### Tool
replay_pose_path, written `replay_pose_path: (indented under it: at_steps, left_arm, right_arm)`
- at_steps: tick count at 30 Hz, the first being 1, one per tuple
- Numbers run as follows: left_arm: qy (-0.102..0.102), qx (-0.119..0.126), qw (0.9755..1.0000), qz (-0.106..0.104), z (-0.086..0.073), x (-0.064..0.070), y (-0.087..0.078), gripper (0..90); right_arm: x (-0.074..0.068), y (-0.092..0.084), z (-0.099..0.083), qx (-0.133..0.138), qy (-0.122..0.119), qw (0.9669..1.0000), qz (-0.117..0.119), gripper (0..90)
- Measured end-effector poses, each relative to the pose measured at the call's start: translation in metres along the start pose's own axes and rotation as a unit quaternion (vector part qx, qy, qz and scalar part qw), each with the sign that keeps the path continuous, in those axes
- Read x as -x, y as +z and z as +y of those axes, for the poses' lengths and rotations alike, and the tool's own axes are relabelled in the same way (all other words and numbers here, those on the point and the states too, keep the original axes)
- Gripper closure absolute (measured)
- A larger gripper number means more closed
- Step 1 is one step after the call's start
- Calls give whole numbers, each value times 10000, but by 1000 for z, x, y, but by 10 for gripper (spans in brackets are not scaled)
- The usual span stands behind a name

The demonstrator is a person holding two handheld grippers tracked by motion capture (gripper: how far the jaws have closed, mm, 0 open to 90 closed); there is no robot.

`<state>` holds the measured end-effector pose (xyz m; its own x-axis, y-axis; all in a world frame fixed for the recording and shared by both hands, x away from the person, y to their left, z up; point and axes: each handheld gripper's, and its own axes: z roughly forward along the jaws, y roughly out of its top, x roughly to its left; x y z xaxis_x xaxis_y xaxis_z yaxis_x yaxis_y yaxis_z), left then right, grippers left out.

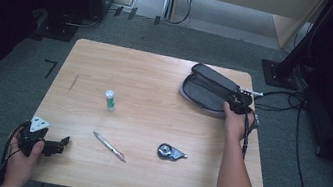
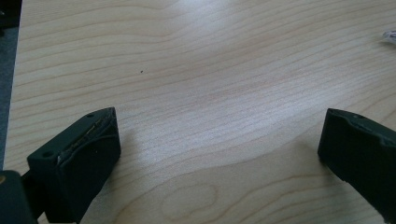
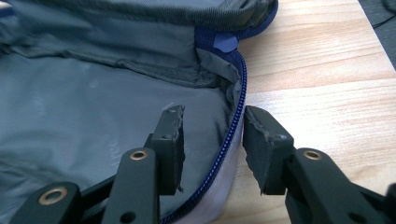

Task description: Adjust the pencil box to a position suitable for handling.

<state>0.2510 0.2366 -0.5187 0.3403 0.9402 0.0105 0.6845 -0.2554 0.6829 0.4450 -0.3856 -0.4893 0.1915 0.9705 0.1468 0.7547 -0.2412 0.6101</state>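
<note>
The table (image 1: pixel 157 72) carries an open pencil case (image 3: pixel 93 116) at its far right corner. The right gripper (image 3: pixel 212 140) straddles the case's zipper rim, jaws partly open, pads not pressing; close squarely on that edge. The left gripper (image 2: pixel 219 149) rests wide open, empty, near-left corner.

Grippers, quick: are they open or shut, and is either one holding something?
Left gripper: open, holding nothing, over bare table.
Right gripper: open, jaws either side of the open pencil case's zipper edge, not yet pinching it.
</note>
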Motion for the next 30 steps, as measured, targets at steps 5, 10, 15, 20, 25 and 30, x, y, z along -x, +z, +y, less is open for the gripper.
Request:
replay_pose_path:
  at_steps: [5, 10, 15, 20, 25, 30]
  left_arm:
    - [0, 0, 10000, 1, 0, 0, 0, 0]
    - [0, 0, 10000, 0, 0, 0, 0, 0]
    - [7, -1, 10000, -7, 0, 0, 0, 0]
    - [6, 0, 10000, -7, 0, 0, 0, 0]
    - [8, -1, 10000, -8, 0, 0, 0, 0]
    - [7, -1, 10000, -8, 0, 0, 0, 0]
  right_arm:
    - [3, 7, 0, -102, 127, 9999, -49, 622]
    - [6, 12, 0, -121, 303, 9995, 48, 680]
    - [5, 9, 0, -62, 266, 9995, -175, 840]
    - [6, 2, 0, -20, 464, 9989, -36, 883]
    - [4, -11, 0, 132, 642, 9969, 438, 886]
    - [-6, -26, -4, 218, 537, 9957, 722, 886]
